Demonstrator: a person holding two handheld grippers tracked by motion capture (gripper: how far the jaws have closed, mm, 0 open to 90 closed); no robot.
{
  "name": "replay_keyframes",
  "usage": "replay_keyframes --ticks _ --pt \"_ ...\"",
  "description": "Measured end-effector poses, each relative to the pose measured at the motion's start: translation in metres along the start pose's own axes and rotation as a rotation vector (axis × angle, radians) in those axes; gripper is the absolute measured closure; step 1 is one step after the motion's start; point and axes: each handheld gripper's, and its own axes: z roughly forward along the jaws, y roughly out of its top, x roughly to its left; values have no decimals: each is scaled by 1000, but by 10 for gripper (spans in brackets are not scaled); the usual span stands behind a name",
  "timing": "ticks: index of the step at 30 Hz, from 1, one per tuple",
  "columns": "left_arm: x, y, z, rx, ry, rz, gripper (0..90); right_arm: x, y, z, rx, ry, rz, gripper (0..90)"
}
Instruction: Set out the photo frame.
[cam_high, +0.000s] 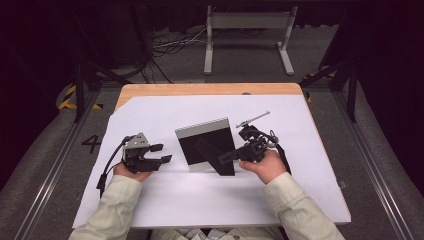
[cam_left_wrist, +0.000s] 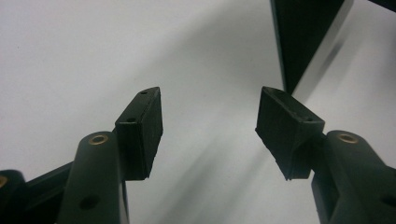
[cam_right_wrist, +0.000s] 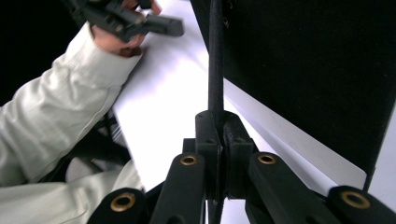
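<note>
black photo frame (cam_high: 205, 145) stands mid-table; right gripper (cam_high: 226, 158) is clamped on its back stand (cam_right_wrist: 215, 70), left gripper (cam_high: 161, 153) sits wide open, holding nothing.

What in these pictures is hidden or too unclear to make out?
- Picture frame front: faces away in the high view, so any photo is hidden.
- Frame's stand in the right gripper view: its top is cut off by the upper edge.
- Dark corner in the left gripper view: cropped by the edge, blurred.

Matt black frame back (cam_high: 202, 147) — thin black stand (cam_right_wrist: 215, 70) — smooth white paper sheet (cam_high: 210, 200), wooden table (cam_high: 200, 89)
</note>
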Motion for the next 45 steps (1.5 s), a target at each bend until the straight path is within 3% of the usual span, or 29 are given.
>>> replay_keyframes --ticks 10,14,20,24,32,35,38,39,45 --pt "0 0 0 -2 1 -2 412 -9 1 -11 -154 -106 -116 868" --pt "0 0 0 -2 1 -1 409 -11 0 -13 -186 -145 -169 868" --pt "0 0 1 -1 1 1 408 -16 -4 -13 -225 -194 -205 868" --pt "0 0 1 -1 0 0 406 -20 -7 -10 -203 -231 -220 867" --pt "-1 0 1 1 -1 -4 406 -26 -13 -12 -184 -229 -249 866" --pt "-1 0 1 0 -3 -4 404 -29 -18 -11 -168 -235 -310 864" --pt "-1 0 1 2 -5 -2 404 -30 -21 -11 -165 -241 -335 863" --pt "-1 0 1 2 -3 0 403 -31 -23 -10 -157 -247 -368 862" --pt "-1 0 2 5 -2 5 401 -32 -27 -9 -138 -261 -428 861"
